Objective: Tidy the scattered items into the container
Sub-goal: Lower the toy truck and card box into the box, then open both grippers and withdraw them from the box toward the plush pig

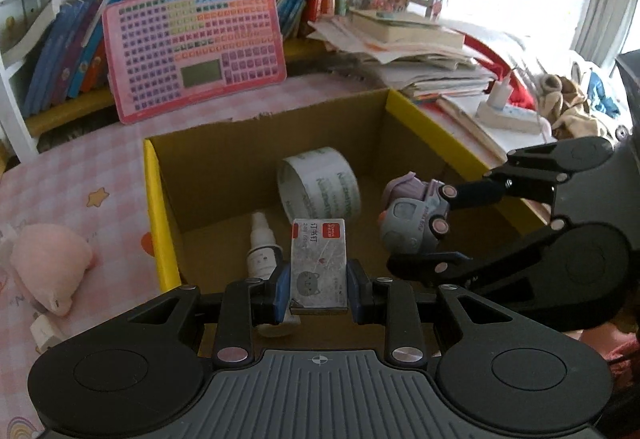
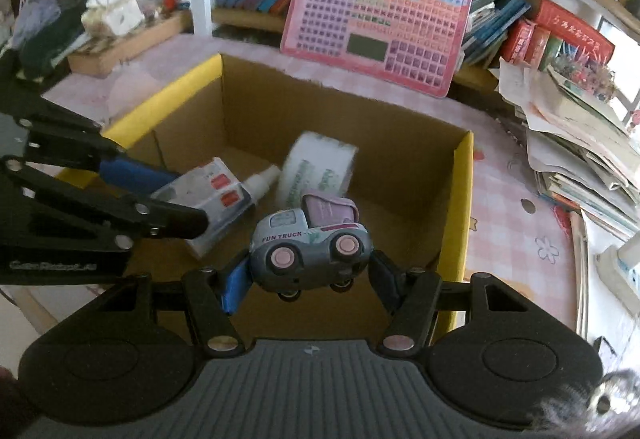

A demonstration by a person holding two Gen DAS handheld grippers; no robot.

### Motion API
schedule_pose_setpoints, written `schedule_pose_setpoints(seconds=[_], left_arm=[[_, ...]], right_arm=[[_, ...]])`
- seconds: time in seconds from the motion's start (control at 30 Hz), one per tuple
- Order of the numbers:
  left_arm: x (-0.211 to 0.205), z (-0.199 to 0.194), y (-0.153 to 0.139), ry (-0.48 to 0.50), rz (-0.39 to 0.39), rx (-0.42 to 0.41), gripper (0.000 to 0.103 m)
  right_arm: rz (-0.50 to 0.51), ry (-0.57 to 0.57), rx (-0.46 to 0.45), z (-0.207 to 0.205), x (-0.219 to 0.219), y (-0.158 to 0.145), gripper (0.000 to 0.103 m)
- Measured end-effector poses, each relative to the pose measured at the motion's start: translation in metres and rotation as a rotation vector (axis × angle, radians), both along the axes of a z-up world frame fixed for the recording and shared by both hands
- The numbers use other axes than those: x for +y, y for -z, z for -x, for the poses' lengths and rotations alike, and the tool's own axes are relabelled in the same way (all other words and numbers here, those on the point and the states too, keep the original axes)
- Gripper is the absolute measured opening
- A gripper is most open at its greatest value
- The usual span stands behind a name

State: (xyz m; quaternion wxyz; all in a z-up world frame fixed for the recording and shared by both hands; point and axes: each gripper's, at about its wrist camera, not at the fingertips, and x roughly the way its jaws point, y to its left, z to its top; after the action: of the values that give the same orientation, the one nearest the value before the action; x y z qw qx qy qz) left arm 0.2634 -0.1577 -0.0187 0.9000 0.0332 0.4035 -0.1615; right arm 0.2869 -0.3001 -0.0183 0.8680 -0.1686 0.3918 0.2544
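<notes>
An open cardboard box (image 1: 158,207) (image 2: 458,207) with yellow rims stands on the pink checked tablecloth. Inside it lie a roll of printed tape (image 1: 320,185) (image 2: 316,167) and a small white spray bottle (image 1: 262,247) (image 2: 264,177). My left gripper (image 1: 320,285) (image 2: 176,195) is shut on a grey staple box (image 1: 318,263) (image 2: 204,199) with red labels, held over the box's near side. My right gripper (image 2: 310,275) (image 1: 436,239) is shut on a grey and purple toy truck (image 2: 312,243) (image 1: 412,215), held over the box beside the left gripper.
A pink plush toy (image 1: 50,267) and a white charger plug (image 1: 44,331) lie on the cloth left of the box. A pink keypad board (image 1: 194,47) (image 2: 380,23) leans on the bookshelf behind. Stacks of papers and books (image 1: 424,55) (image 2: 580,143) crowd the right.
</notes>
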Motion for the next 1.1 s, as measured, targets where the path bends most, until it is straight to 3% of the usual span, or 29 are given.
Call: schedule_pose_setpoints(seconds=[0.2,0.4,0.67,0.8,0.9,1.1], left_arm=[[-0.006,-0.01,0.008,-0.002,-0.036,0.051,0.028],[-0.011,-0.014,0.018,0.0,-0.045,0.093,0.028],[-0.012,-0.015,0.018,-0.01,-0.043,0.094,0.029],[-0.009,-0.012,0.013,-0.03,-0.046,0.074,0.032],[-0.007,-0.006,0.005,-0.048,-0.041,0.044,0.038],[-0.001,0.015,-0.018,-0.122,-0.046,-0.07,0.068]], right_arm=[[0.033,-0.061,0.045,-0.013,0.003,0.009,0.06],[0.108,-0.108,0.032,-0.018,0.009,0.015,0.06],[0.129,-0.133,0.028,-0.022,0.01,0.017,0.062],[0.094,-0.11,0.02,-0.021,0.006,0.012,0.068],[0.06,-0.091,-0.003,-0.017,0.001,0.004,0.072],[-0.038,-0.034,-0.075,-0.002,-0.014,-0.016,0.078]])
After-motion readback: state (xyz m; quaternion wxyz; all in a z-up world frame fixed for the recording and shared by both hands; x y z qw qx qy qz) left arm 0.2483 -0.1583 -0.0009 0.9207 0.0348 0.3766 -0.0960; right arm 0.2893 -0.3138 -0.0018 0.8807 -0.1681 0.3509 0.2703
